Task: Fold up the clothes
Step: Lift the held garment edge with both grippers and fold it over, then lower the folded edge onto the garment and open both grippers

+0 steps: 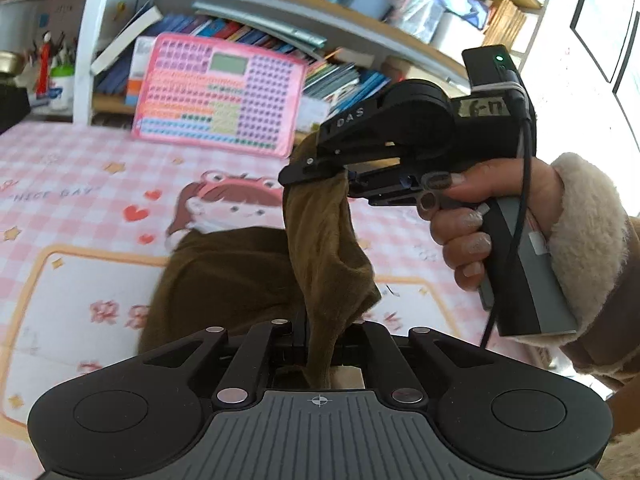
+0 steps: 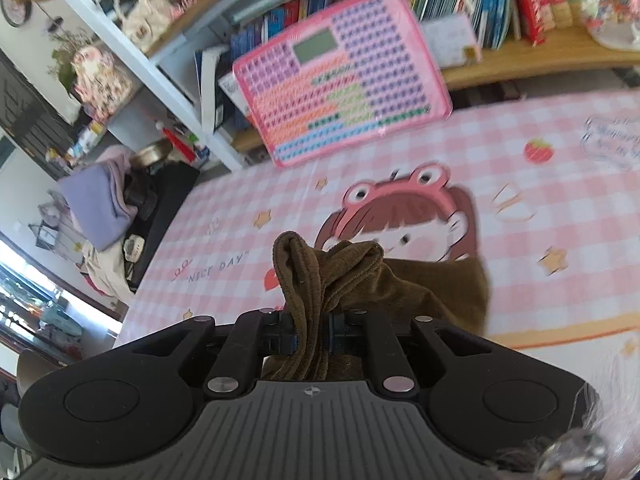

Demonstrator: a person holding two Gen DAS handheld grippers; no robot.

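Pinching one brown garment, left gripper and right gripper hover over pink checked tablecloth beside bookshelves.

The pink-and-white checked cartoon tablecloth carries the words "NICE DAY" at its nine o'clock side. The black handheld right gripper bears "DAS" on its arm, while the handwritten tape label at three o'clock from that is unclear.

both claws pinching brown cloth
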